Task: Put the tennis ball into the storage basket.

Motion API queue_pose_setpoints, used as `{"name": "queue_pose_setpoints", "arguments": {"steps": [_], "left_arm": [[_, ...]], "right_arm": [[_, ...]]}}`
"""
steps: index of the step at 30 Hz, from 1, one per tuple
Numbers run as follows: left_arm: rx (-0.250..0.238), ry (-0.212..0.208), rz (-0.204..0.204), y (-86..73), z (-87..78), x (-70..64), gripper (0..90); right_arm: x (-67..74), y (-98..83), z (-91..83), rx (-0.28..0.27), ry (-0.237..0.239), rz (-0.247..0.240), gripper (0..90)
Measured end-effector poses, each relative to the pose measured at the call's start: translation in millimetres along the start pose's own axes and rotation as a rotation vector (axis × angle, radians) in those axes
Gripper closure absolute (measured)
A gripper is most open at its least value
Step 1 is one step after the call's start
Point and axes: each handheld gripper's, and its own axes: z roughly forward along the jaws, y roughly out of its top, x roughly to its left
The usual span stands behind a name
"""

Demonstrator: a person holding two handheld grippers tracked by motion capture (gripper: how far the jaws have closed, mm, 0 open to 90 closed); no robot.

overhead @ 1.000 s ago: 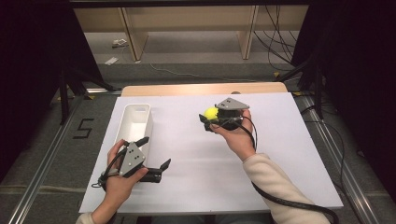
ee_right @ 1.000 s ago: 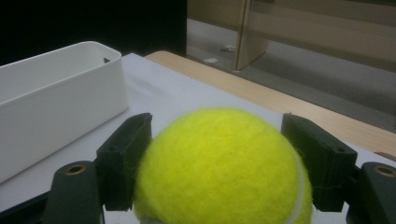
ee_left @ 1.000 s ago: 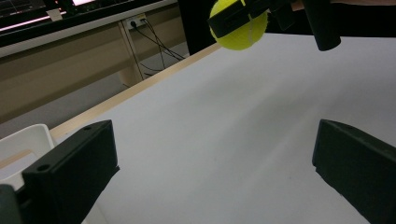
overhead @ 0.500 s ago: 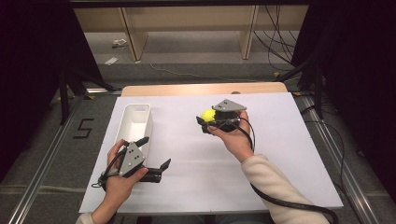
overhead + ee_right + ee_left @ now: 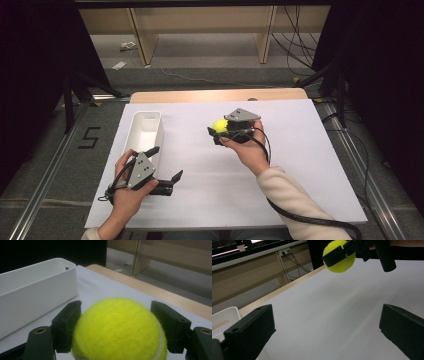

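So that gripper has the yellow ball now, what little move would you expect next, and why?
Probably a short carry to the left, toward the white bin. The right gripper is shut on the tennis ball and holds it clear above the white table, with the bin open and lying off to that side. The left gripper rests open near the bin, holding nothing, so it seems to wait.

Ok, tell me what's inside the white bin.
The white bin looks empty in the high view: bare white floor and walls. Its near end is covered by the left gripper. The tennis ball sits clamped in the right gripper.
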Motion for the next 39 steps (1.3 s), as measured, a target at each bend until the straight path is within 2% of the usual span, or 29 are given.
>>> {"name": "queue_pose_setpoints", "arguments": {"steps": [39], "left_arm": [[-0.003, 0.0, 0.0, 0.1, -0.2, 0.4, 0.0]], "right_arm": [[22.3, -4.0, 6.8, 0.023, 0.063, -0.026, 27.5]]}}
